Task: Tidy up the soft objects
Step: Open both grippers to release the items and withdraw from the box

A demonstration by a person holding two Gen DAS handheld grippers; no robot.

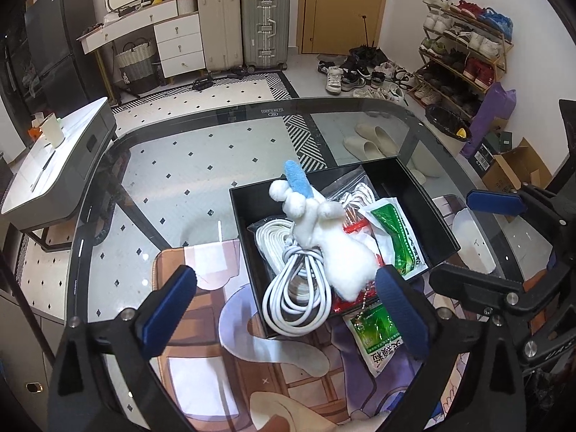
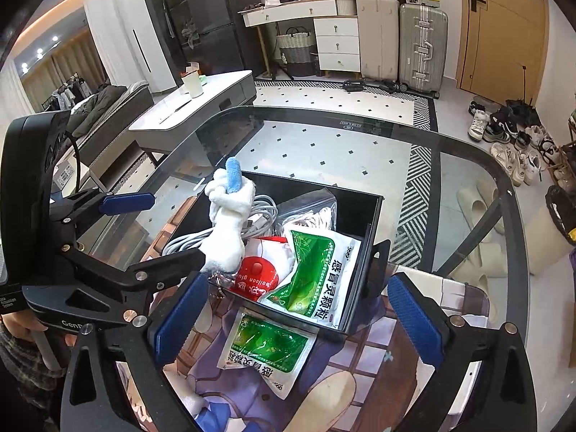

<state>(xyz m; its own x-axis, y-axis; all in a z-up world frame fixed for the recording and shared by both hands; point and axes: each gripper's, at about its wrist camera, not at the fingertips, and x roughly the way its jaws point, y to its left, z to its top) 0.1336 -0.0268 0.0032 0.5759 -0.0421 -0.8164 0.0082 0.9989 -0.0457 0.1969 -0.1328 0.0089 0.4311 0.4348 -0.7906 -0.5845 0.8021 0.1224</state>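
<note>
Left wrist view, glass table, patterned mat, tiled floor, suitcases

Beyond the glass table lies a tiled floor with a patterned rug. Two suitcases, one beige and one silver, stand upright side by side against the far wall, just beside a white dresser with a woven basket under it. A wooden door is to their right. A shoe rack stands by the right wall, with loose shoes scattered on the floor near it. A pair of slippers shows through the glass. A low grey table carries a pale cup. A dark fridge stands behind it.
</note>
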